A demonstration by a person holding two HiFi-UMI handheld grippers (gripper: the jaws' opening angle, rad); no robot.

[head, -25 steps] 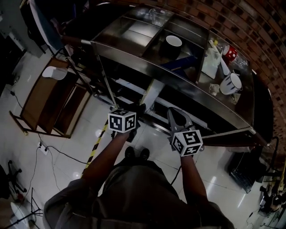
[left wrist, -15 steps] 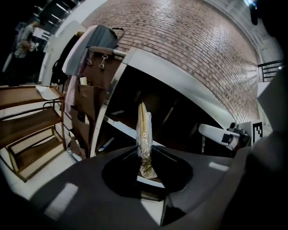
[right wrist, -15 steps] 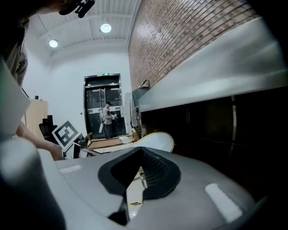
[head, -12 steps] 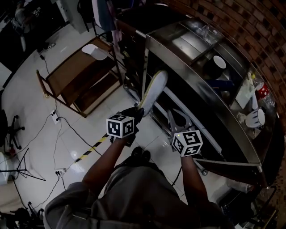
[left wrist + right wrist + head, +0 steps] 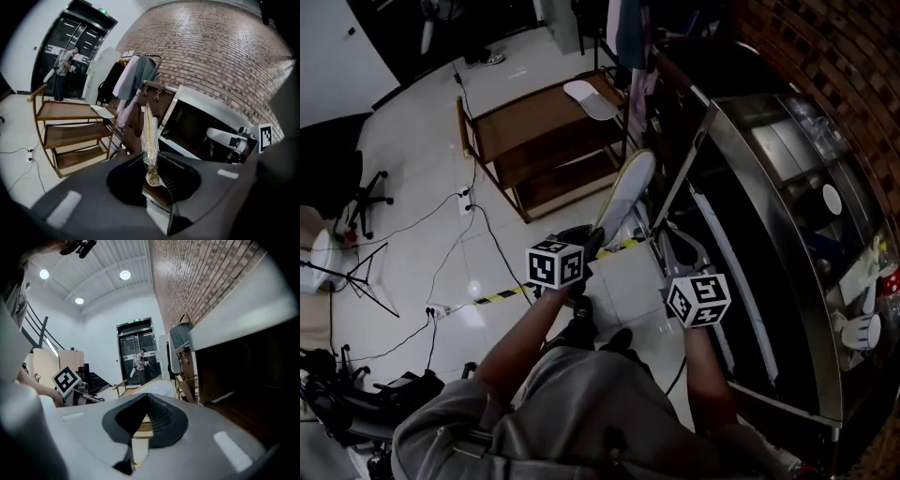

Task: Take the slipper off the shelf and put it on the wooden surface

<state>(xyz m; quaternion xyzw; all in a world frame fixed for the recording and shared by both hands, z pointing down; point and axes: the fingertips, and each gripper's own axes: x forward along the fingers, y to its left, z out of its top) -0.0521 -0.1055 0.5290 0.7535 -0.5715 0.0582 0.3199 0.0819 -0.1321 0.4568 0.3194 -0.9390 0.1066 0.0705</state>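
A pale slipper [image 5: 626,192] in a clear wrapper sticks up and forward from my left gripper [image 5: 591,240], which is shut on its heel end. In the left gripper view the slipper [image 5: 149,136] stands edge-on between the jaws of that gripper [image 5: 152,161]. It hangs in the air, some way short of the wooden rack [image 5: 546,142]. A second white slipper [image 5: 589,98] lies on the rack's top board. My right gripper [image 5: 666,234] hovers beside the left one with its jaws together and nothing in them. From the right gripper [image 5: 145,401] view the held slipper [image 5: 157,387] shows just ahead.
The steel counter [image 5: 787,225] with cups and dishes runs along the right, below a brick wall. Clothes hang on a rail [image 5: 136,77] between counter and rack. Cables [image 5: 441,220] and a black-and-yellow tape strip [image 5: 502,293] cross the white floor. A person [image 5: 63,70] stands by the far doors.
The view has swung from the steel counter toward the wooden rack. Both grippers moved away from the counter's lower shelf, and the left one now carries the slipper in the open.
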